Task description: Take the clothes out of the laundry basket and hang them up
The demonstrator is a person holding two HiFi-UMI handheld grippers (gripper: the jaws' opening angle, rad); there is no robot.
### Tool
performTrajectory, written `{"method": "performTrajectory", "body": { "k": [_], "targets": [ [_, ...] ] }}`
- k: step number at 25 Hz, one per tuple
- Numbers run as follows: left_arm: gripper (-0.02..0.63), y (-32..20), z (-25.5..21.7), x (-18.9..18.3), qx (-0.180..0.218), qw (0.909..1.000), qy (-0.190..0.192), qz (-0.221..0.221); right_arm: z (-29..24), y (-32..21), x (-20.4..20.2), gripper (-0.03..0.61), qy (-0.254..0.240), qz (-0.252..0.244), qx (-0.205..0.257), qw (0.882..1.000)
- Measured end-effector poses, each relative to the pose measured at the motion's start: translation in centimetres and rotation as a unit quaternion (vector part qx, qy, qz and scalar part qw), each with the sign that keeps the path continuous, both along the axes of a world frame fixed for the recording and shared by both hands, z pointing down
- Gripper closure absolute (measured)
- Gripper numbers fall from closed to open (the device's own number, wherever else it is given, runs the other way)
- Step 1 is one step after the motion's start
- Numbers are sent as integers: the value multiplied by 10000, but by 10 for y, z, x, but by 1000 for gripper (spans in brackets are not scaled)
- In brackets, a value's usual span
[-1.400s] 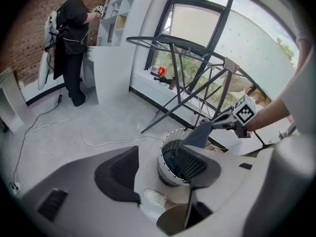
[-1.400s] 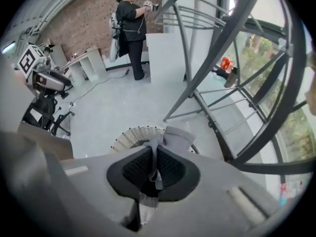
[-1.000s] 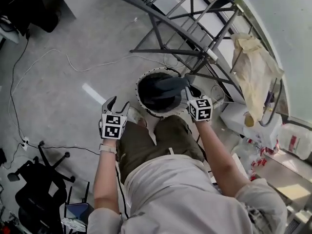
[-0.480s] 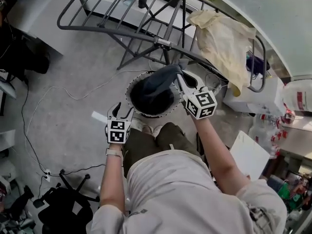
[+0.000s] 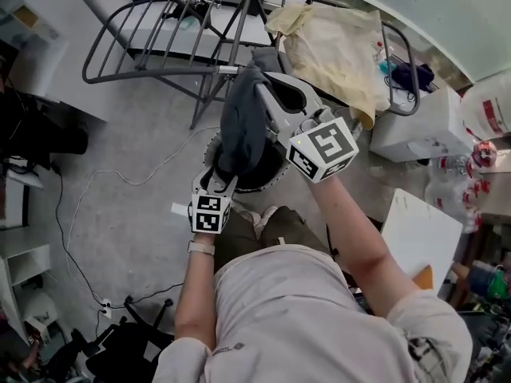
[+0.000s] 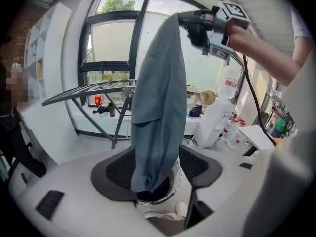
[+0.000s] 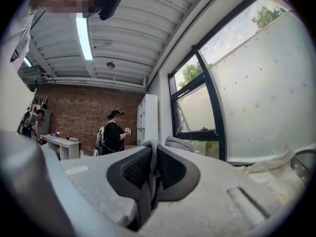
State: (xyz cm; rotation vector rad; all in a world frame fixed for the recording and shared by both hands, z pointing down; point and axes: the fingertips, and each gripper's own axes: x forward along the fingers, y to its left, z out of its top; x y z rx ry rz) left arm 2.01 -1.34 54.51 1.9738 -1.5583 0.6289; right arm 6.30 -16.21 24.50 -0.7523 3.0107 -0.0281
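garment, grey, pinched in right gripper jaws; left gripper jaws spread by its lower end.

Strong daylight enters through the windows, washing out the panes and backlighting the grey garment. A ceiling strip light glares. Both gripper views bow, darkening at edges. Head view sharp, evenly lit.

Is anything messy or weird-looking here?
A little. The cream cloth hangs bunched at one end of the drying rack instead of spread out, and the grey garment pinched in the right gripper dangles as a twisted bundle over the laundry basket. Nothing looks spilled or broken.
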Motion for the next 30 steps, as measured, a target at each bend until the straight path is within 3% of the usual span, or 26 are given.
{"method": "performTrajectory", "body": {
  "k": [6,11,18,19,20,22,30],
  "targets": [
    [340,-31,-16,-1,247,9996,-101,60,-77,5,-6,552,-462,-95,566,9973],
    [327,-55,-5,-20,-37,9998,-57,164,-139,2,-2,554,-874,165,829,9926],
    [319,-118,-9,-17,251,9958,105,872,-203,3,10,554,-1198,639,1306,9821],
    [328,-127,-11,-16,327,9945,72,996,-206,4,11,554,-1199,713,1345,9810],
    [389,-134,-13,-17,401,9933,48,1082,-208,5,12,554,-1194,791,1374,9801],
    [597,-145,-22,-22,493,9929,10,1083,-209,4,19,554,-1165,958,1412,9784],
    [609,-150,-71,-112,928,9948,-375,174,-178,-13,91,554,-1115,1979,1103,9676]
  ]
}}
